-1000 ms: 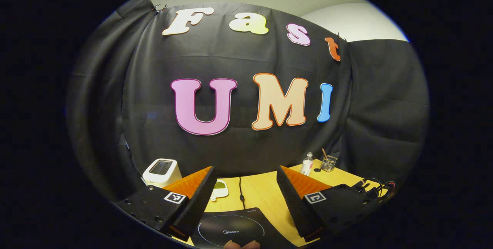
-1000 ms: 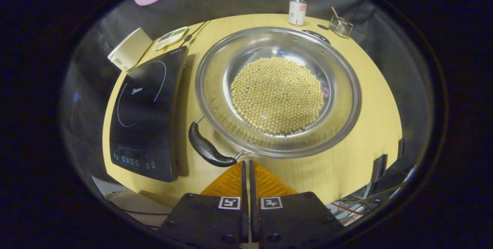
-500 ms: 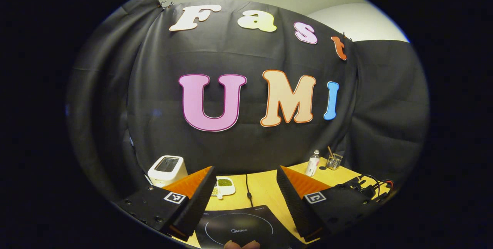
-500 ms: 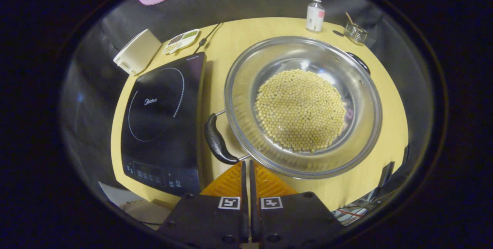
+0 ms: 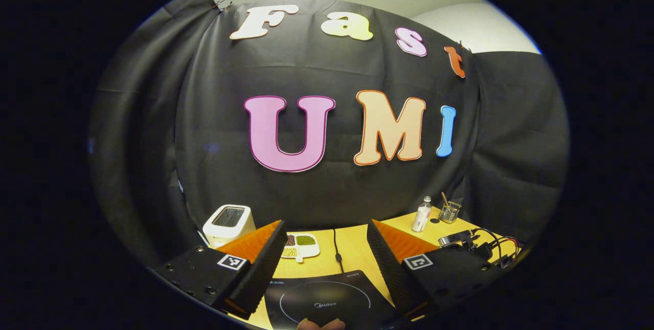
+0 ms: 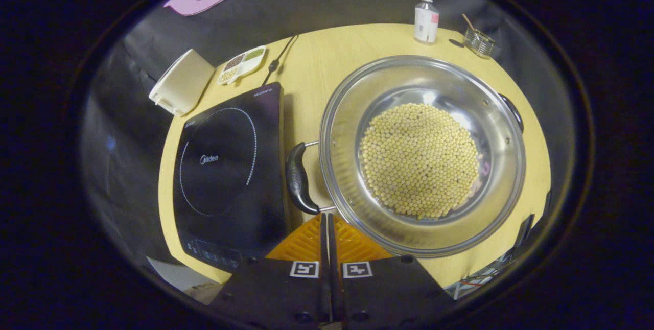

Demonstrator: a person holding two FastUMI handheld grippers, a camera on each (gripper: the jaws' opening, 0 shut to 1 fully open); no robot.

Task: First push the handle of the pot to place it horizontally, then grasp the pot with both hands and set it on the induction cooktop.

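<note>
In the right gripper view a steel pot (image 6: 503, 177) full of pale yellow beans (image 6: 420, 159) sits on the wooden table. Its near black handle (image 6: 296, 179) points toward the black induction cooktop (image 6: 225, 166) on the left; the far handle (image 6: 512, 110) shows at the right rim. My right gripper (image 6: 327, 216) is shut with nothing between its fingers, its tips touching the lower end of the near handle. In the left gripper view my left gripper (image 5: 325, 235) stands open and empty above the cooktop (image 5: 327, 302).
A white toaster (image 6: 180, 82), a divided dish of beans (image 6: 241, 63) and a black cord (image 6: 278, 56) lie behind the cooktop. A small bottle (image 6: 425, 12) and a glass jar with a stick (image 6: 479, 40) stand at the table's far edge. Cables (image 5: 490, 243) lie at the right.
The pot has turned so its near handle swung from the front toward the cooktop side, with my shut right gripper following it. The left gripper view has drifted slightly left and tipped down a little.
</note>
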